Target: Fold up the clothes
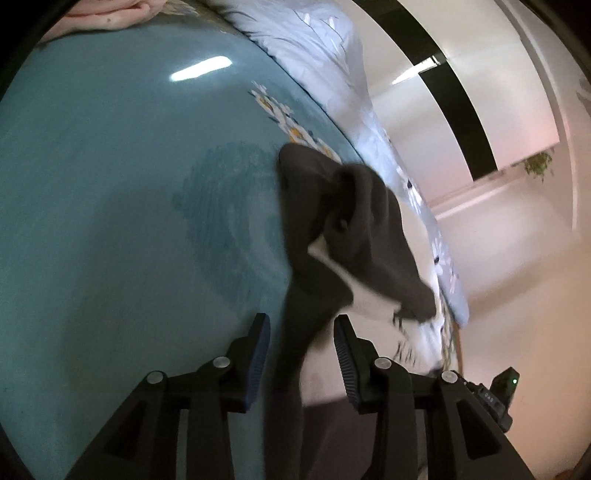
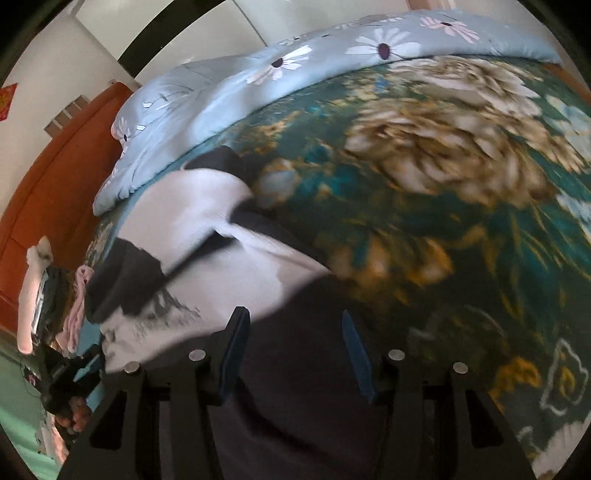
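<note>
A dark grey and white garment lies bunched on the teal bed sheet. In the left wrist view a dark strip of it runs down between the fingers of my left gripper, whose jaws stand apart around it. In the right wrist view the same garment spreads white and dark over the flowered bedspread. Its dark part lies under my right gripper, whose jaws stand wide apart. The view is motion-blurred.
A pale blue flowered quilt is heaped along the bed's far edge and also shows in the left wrist view. An orange headboard stands at the left. Pink cloth lies at the far corner. The left hand shows low left.
</note>
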A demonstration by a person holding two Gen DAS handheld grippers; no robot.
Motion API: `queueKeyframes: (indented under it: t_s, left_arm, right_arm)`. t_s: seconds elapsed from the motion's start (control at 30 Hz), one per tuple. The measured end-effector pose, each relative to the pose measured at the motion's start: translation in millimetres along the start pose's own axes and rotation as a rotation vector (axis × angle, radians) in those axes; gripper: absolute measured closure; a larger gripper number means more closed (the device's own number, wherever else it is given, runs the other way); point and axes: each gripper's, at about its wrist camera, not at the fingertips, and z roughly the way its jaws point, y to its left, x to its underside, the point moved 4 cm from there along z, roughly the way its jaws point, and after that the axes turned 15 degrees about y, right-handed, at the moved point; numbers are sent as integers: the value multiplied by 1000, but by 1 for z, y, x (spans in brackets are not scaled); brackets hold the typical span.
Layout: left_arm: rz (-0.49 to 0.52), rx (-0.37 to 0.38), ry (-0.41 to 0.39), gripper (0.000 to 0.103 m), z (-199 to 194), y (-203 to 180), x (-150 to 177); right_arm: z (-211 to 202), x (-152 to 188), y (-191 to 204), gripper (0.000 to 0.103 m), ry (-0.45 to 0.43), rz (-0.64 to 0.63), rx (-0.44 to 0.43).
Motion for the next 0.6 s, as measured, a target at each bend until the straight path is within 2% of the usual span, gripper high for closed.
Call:
queueKeyframes:
  t_s: [0.1, 0.2, 0.4, 0.6]
  left_arm:
    - [16, 1, 42, 64, 4, 0, 14]
    - [21, 49, 79, 63, 0, 4, 34]
    - [17, 153, 172, 63, -1, 5, 65]
    - [102, 138, 276, 63, 13, -22, 99]
  right_arm:
    - [0, 17, -12, 49, 27, -6, -121]
    - [-4, 28, -14, 49, 10, -45, -152]
    - [-17, 45, -22, 49, -22, -33, -195]
    - [-20, 56, -38, 49, -2, -8, -252]
